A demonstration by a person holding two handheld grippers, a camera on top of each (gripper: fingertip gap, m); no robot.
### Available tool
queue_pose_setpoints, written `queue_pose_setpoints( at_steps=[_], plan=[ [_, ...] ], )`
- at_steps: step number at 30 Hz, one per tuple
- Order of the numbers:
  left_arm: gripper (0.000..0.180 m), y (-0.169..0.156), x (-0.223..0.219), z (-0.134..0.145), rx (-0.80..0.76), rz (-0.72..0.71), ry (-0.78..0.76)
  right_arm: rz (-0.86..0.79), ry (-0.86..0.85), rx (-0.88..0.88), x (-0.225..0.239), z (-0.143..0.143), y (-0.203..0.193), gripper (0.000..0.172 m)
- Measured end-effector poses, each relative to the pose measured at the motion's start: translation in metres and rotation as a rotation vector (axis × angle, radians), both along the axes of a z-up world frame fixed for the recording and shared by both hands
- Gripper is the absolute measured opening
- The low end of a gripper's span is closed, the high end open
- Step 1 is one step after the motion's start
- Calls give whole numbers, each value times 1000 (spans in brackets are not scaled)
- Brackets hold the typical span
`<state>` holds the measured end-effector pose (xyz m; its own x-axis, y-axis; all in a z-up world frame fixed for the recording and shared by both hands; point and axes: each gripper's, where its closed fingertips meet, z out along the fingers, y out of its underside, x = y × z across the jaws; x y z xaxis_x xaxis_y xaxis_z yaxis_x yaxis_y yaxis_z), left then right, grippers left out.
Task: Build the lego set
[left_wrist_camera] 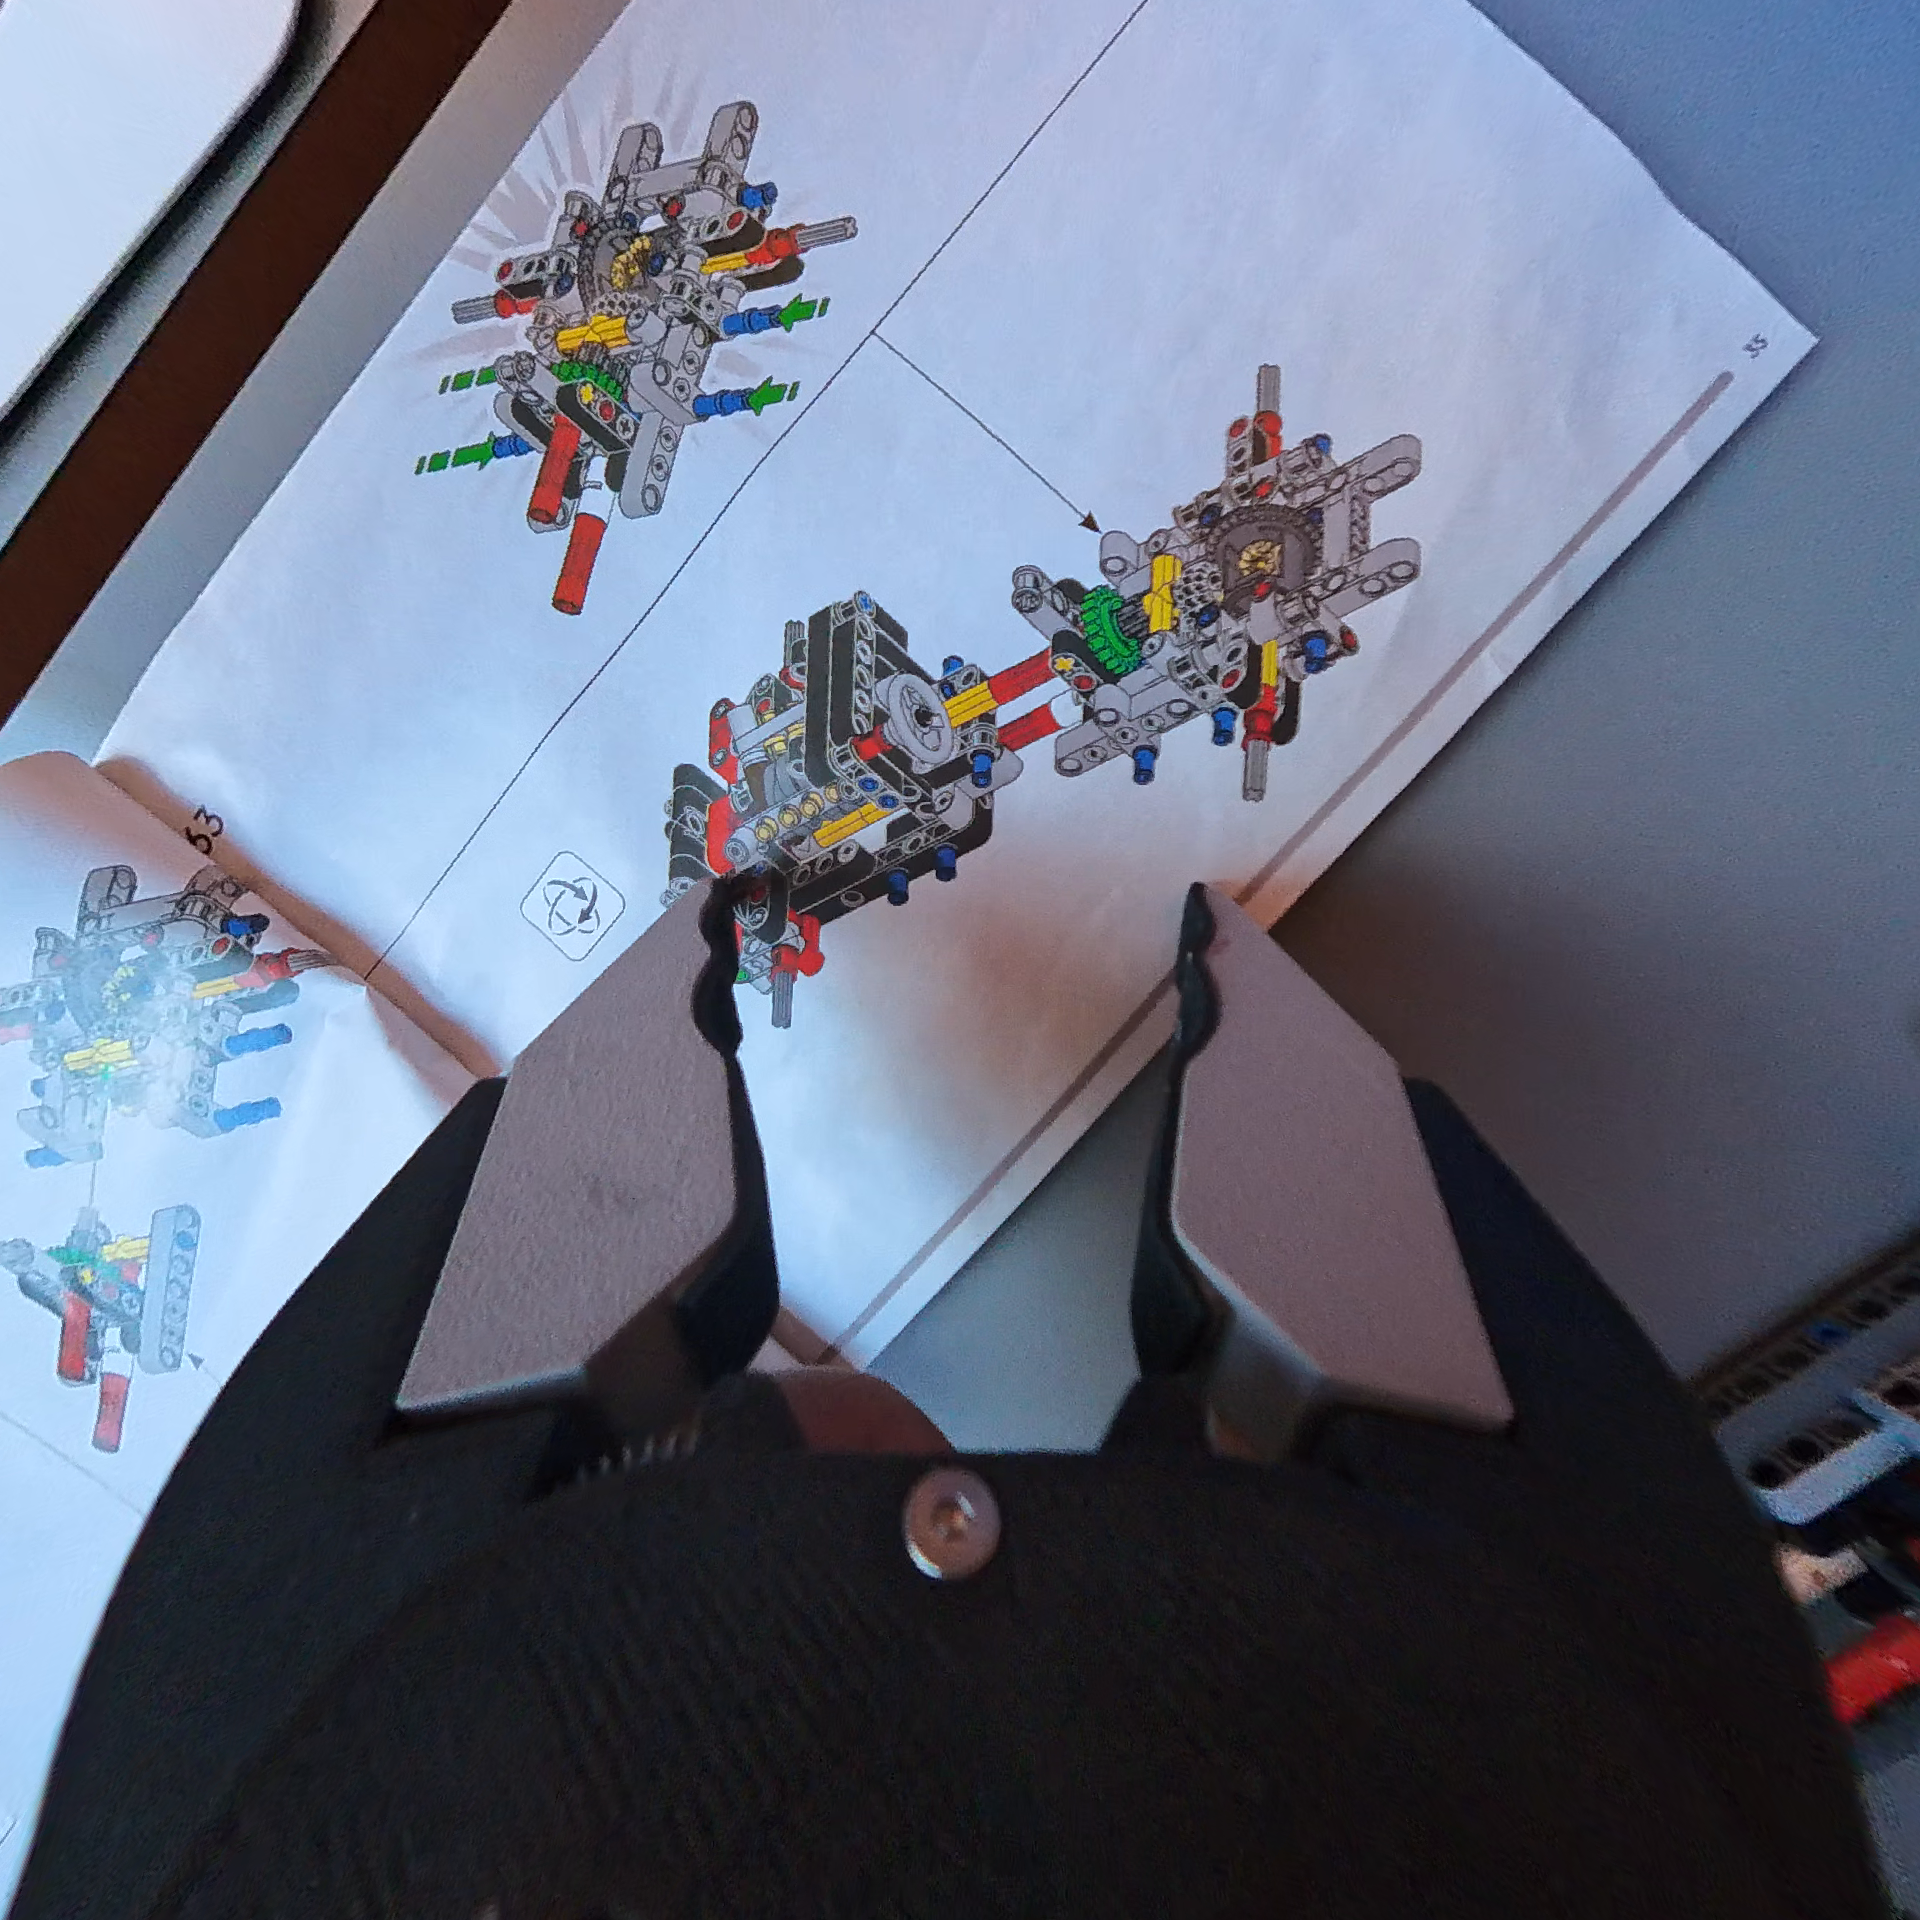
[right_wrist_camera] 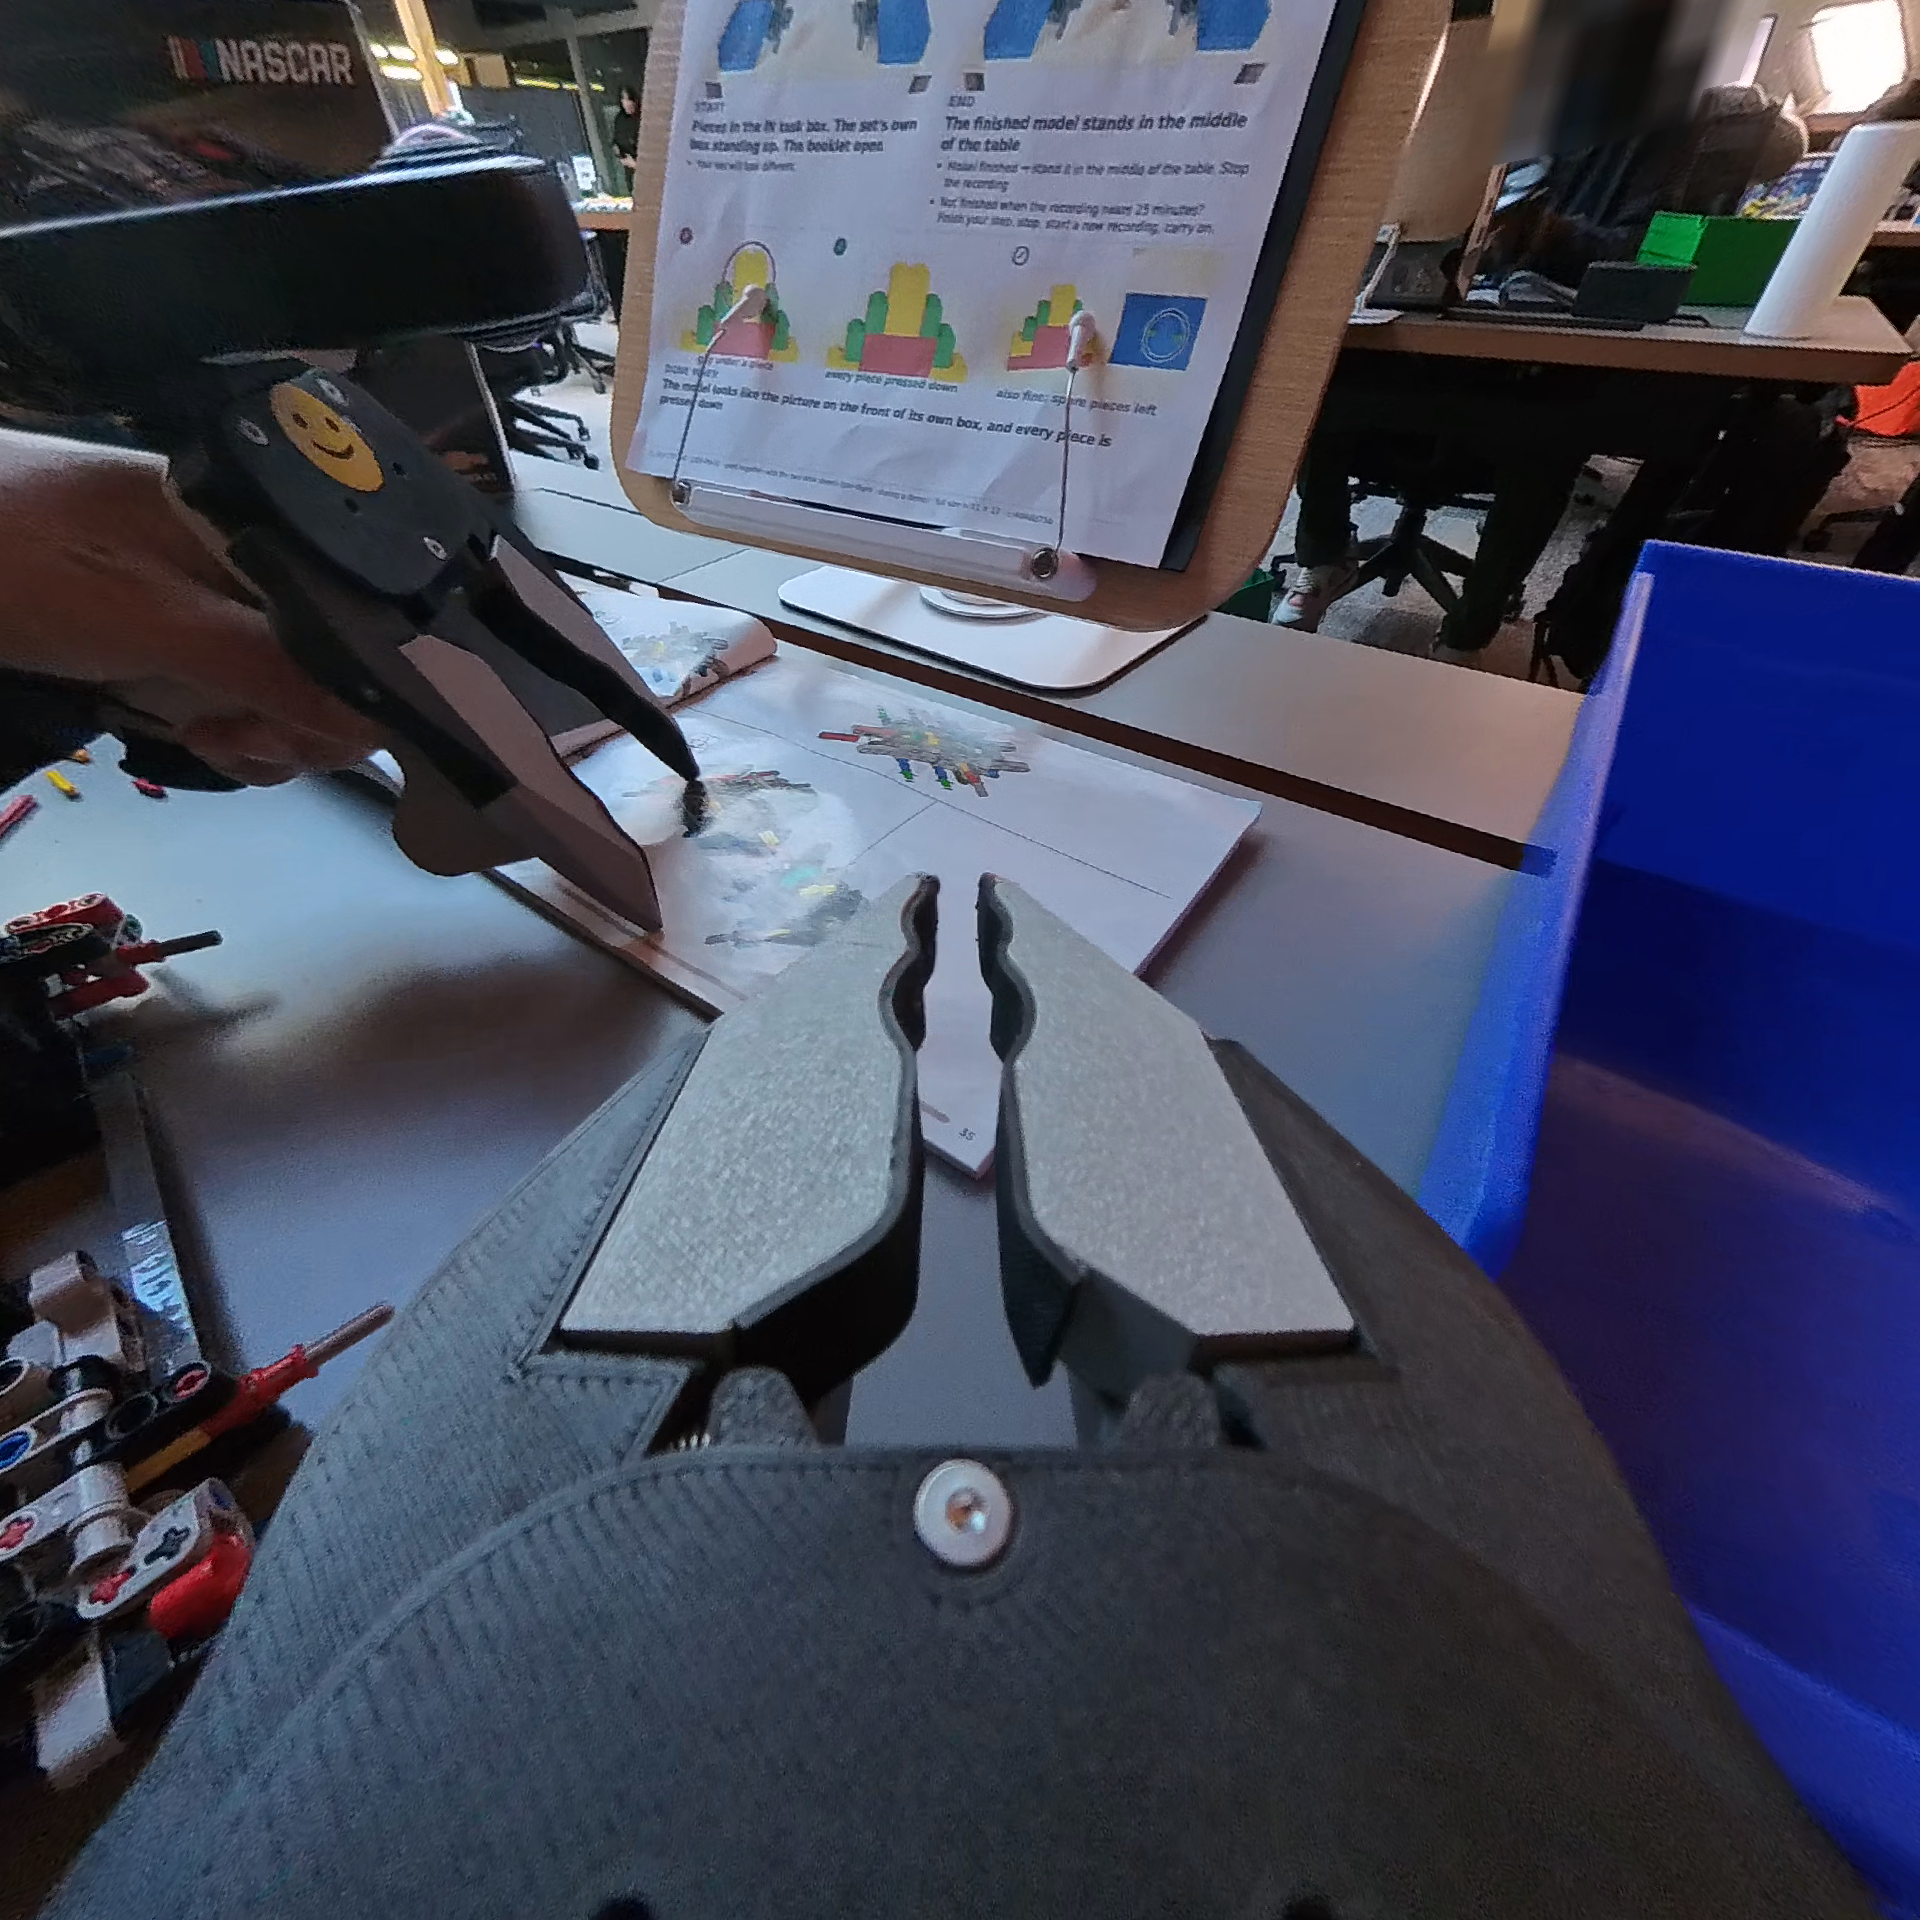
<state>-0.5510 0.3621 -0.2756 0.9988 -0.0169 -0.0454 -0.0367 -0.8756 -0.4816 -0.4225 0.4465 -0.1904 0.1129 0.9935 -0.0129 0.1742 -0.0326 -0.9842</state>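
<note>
An open building-instruction booklet (left_wrist_camera: 935, 312) lies flat on the dark table. My left gripper (left_wrist_camera: 956, 904) is wide open and empty, and its fingertips (left_wrist_camera: 717, 904) point down at the right-hand page, near its lower edge. The right wrist view shows the same gripper (right_wrist_camera: 673, 862), held by a hand, with both tips down at the booklet (right_wrist_camera: 1039, 831). My right gripper (right_wrist_camera: 951, 883) hovers over the booklet's near corner. Its jaws are drawn almost together with only a narrow slit, and nothing is between them.
A blue bin (right_wrist_camera: 1714, 935) stands close on the right. A stand with a printed sheet (right_wrist_camera: 987, 260) is behind the booklet. Part-built brick assemblies (right_wrist_camera: 83, 1455) and loose pieces (right_wrist_camera: 73, 935) lie on the left; more parts show in the left wrist view (left_wrist_camera: 1849, 1455).
</note>
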Motion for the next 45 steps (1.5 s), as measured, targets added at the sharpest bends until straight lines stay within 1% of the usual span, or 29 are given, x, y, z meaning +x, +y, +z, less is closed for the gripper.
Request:
queue_pose_setpoints(
  at_steps=[1,4,7,12,15,17,19,22,25,27,31,34,37,39,41,43,45],
  plan=[
    [84,0,0,0,5,-2,-4,7,-6,-6,-1,-1,-1,6],
    [83,0,-1,-1,7,-2,-25,34,-59,-23,-6,-10,-6,16],
    [79,0,-3,-1,14,-3,-27,47,-77,5,-9,-12,-11,19],
    [50,-1,-17,1,58,29,-47,60,-96,23,-11,-14,-16,19],
    [37,-1,-24,1,77,40,-54,58,-91,14,-10,-13,-15,18],
    [30,0,-27,2,80,43,-52,60,-92,10,-11,-13,-15,18],
    [16,0,-29,2,75,40,-42,66,-98,14,-12,-14,-17,18],
    [2,-1,-34,2,73,54,-27,89,-118,32,-16,-17,-25,19],
    [0,-1,-36,7,94,80,-97,107,-149,83,-19,-21,-33,21],
    [0,-2,-38,17,128,88,-141,109,-157,103,-19,-22,-34,21],
    [0,-8,-45,39,193,100,-201,103,-140,75,-18,-19,-31,21],
    [0,-15,-51,49,230,107,-255,102,-133,50,-18,-18,-30,22],
    [0,-26,-56,55,258,103,-335,122,-139,-11,-21,-20,-33,33],
    [0,-33,-60,59,270,104,-370,186,-101,-111,-27,-14,-45,42],
    [0,-37,-63,61,274,105,-371,264,-66,-212,-36,-5,-58,57],
    [0,-37,-62,61,270,101,-359,301,-57,-224,-45,2,-66,60],
    [0,-35,-60,59,262,96,-351,277,-40,-168,-52,14,-62,56]
  ],
)
